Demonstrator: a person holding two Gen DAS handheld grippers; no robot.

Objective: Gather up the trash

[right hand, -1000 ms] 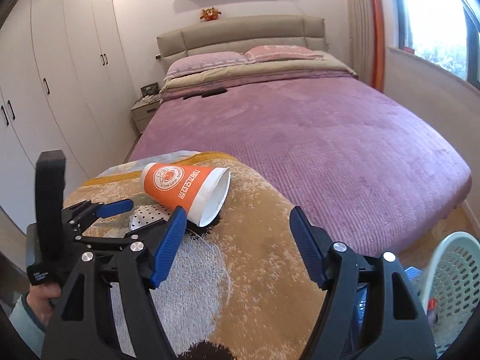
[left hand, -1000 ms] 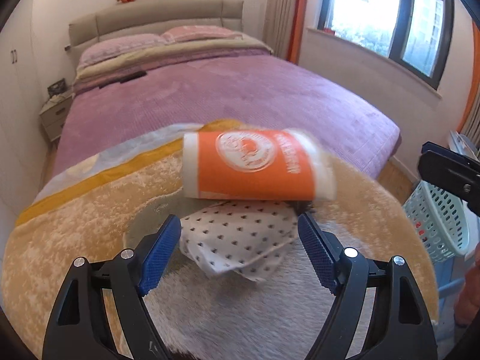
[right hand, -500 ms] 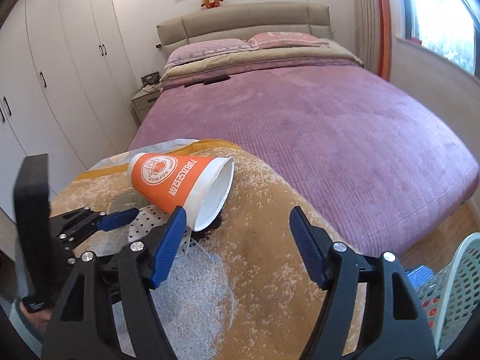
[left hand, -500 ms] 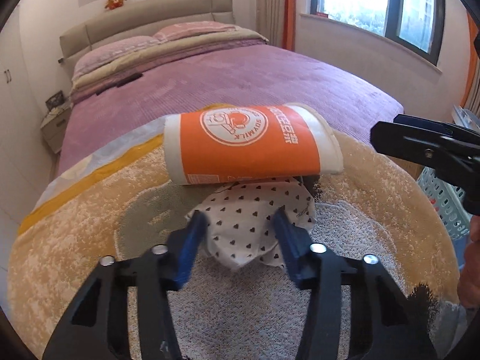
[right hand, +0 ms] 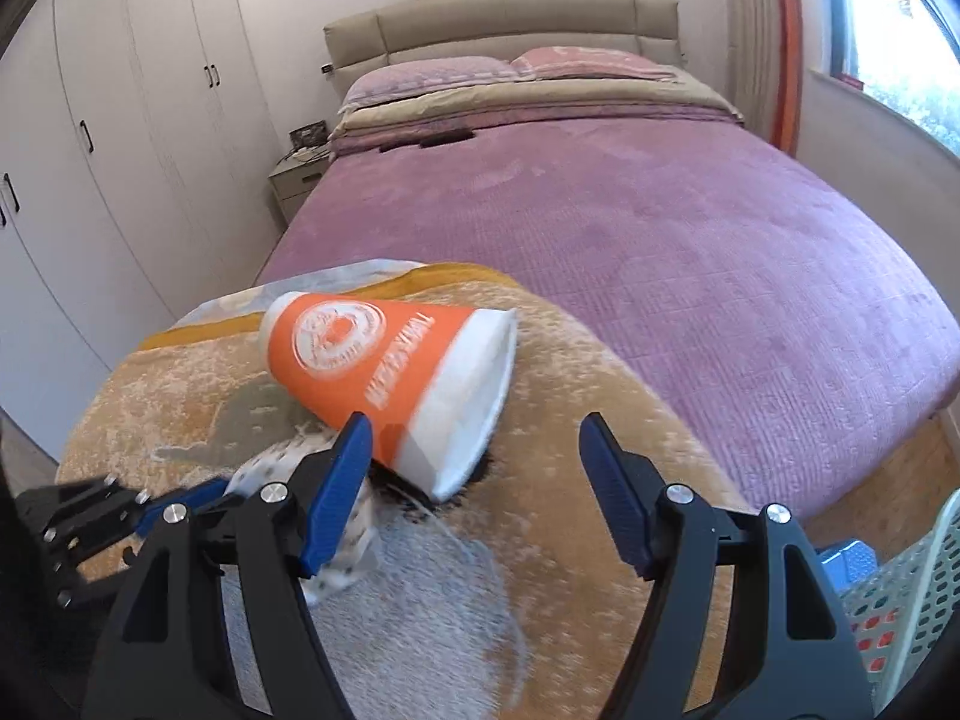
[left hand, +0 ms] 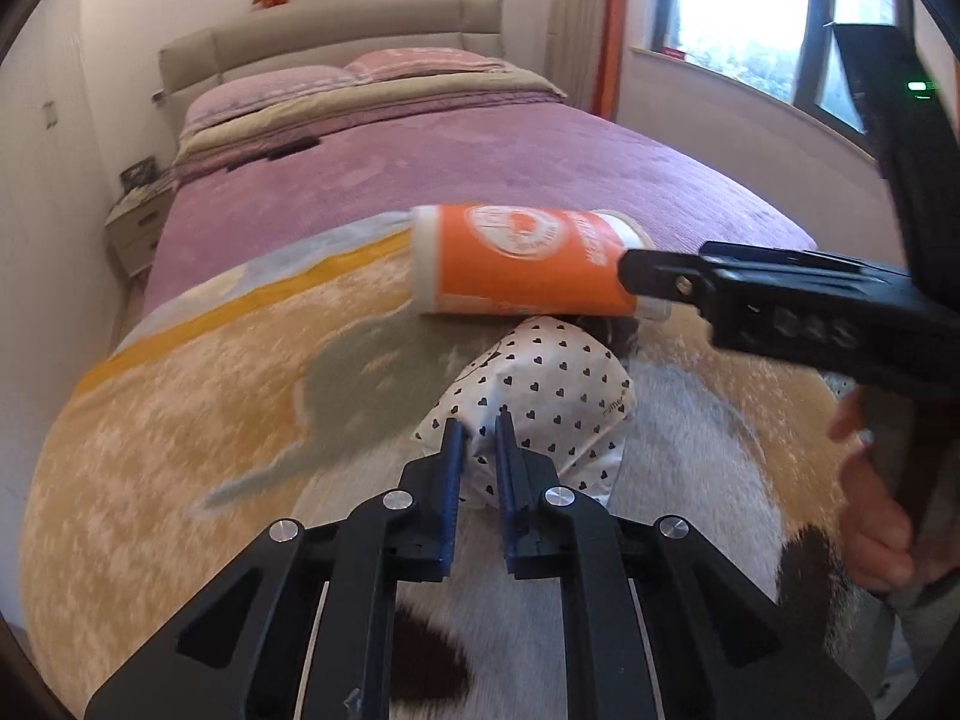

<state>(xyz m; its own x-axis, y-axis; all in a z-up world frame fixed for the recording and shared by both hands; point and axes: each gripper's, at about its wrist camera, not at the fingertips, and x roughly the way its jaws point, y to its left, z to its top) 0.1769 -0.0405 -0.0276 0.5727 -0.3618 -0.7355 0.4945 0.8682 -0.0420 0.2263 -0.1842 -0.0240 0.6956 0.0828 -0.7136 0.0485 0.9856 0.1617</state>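
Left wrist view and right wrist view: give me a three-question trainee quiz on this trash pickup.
1. True or false: the orange cup stands upright.
2. What is the left gripper shut on?
3. The right gripper is: A) shut on the cup, B) open near the cup's mouth, C) inside the basket.

Key:
1. False; it lies on its side on the blanket.
2. The heart-print wrapper.
3. B.
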